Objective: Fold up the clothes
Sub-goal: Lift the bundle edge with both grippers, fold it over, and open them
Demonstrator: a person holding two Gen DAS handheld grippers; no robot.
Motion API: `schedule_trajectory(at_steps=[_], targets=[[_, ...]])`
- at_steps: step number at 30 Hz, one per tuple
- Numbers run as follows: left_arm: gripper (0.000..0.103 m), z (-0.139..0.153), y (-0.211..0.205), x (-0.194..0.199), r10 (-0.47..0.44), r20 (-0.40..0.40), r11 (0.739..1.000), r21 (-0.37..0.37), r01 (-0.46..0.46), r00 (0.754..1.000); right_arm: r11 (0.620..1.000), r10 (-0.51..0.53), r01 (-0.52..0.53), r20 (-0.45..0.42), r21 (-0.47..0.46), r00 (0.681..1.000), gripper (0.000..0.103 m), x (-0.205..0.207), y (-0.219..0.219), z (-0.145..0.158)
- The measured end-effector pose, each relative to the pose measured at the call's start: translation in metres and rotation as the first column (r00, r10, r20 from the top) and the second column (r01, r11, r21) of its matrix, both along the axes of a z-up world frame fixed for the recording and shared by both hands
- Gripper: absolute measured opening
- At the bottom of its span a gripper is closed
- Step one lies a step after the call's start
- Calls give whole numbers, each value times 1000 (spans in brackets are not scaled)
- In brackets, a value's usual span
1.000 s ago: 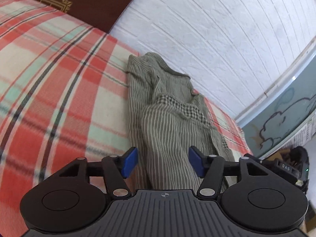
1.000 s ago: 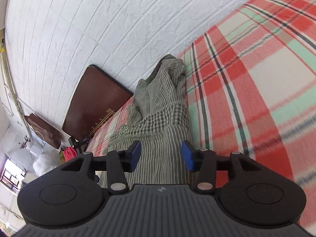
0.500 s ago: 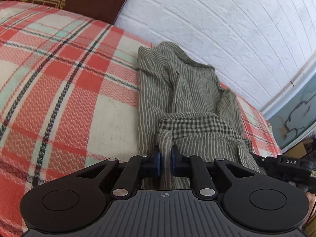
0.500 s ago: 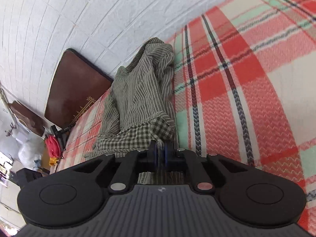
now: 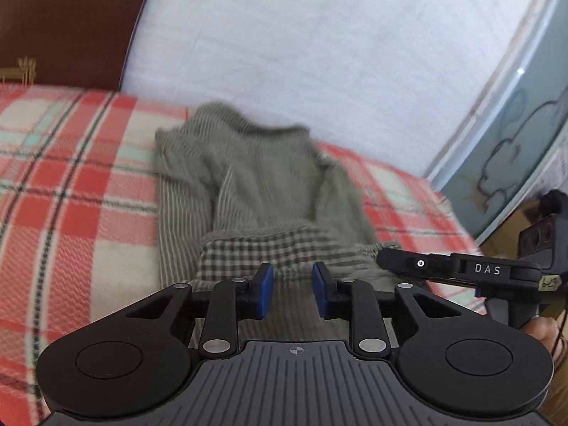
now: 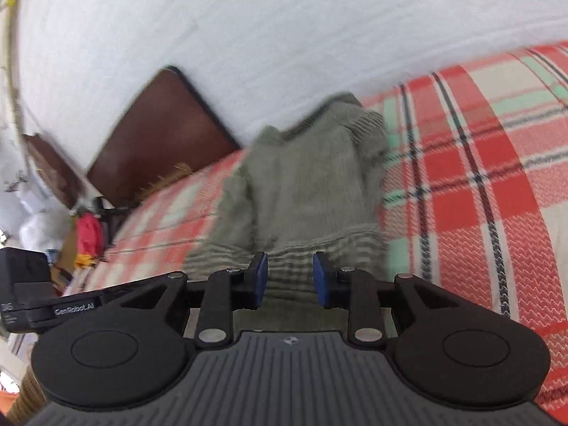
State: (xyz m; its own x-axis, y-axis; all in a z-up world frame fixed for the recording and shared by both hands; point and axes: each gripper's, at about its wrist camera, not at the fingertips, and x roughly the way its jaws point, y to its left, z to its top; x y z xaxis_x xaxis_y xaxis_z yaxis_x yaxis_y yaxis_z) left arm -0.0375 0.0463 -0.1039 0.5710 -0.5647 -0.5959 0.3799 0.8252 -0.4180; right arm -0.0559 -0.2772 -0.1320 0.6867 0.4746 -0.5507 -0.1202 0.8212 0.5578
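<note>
A green striped garment [image 5: 262, 181] lies folded on the red plaid bedcover [image 5: 71, 191], its far end against the white wall. A checked inner band [image 5: 262, 252] shows along the near fold. My left gripper [image 5: 293, 289] stands open just above that near edge, nothing between its blue pads [image 5: 264, 289]. In the right wrist view the same garment [image 6: 305, 184] lies ahead, and my right gripper [image 6: 290, 278] is open over its near striped edge. The right gripper's black body [image 5: 461, 271] shows at the right of the left wrist view. Both views are motion-blurred.
A white brick wall [image 5: 319, 53] runs behind the bed. A dark brown headboard [image 6: 159, 131] stands at one end. A pale blue panel with a cloud drawing [image 5: 514, 124] is at the other. Clutter with a red item [image 6: 88, 230] sits beyond the bed edge.
Both grippers were open a second ago, shut on the garment's near edge half a second ago, and have now let go and opened. The near edge now lies folded farther up the garment.
</note>
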Motion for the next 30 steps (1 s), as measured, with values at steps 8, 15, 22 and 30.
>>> schedule_trajectory(at_steps=[8, 15, 22, 30], targets=[[47, 15, 10, 15, 42, 21, 999, -16, -42, 999, 994, -7, 11, -33, 111, 999, 43, 9, -14, 0], [71, 33, 25, 53, 134, 91, 990, 34, -138, 987, 999, -31, 31, 64, 11, 997, 57, 48, -33, 41], [71, 22, 18, 117, 119, 168, 957, 243, -158, 979, 984, 11, 0, 56, -180, 998, 69, 110, -32, 38], [79, 10, -2, 175, 2, 147, 950, 310, -48, 989, 962, 94, -83, 28, -259, 995, 75, 176, -9, 18]])
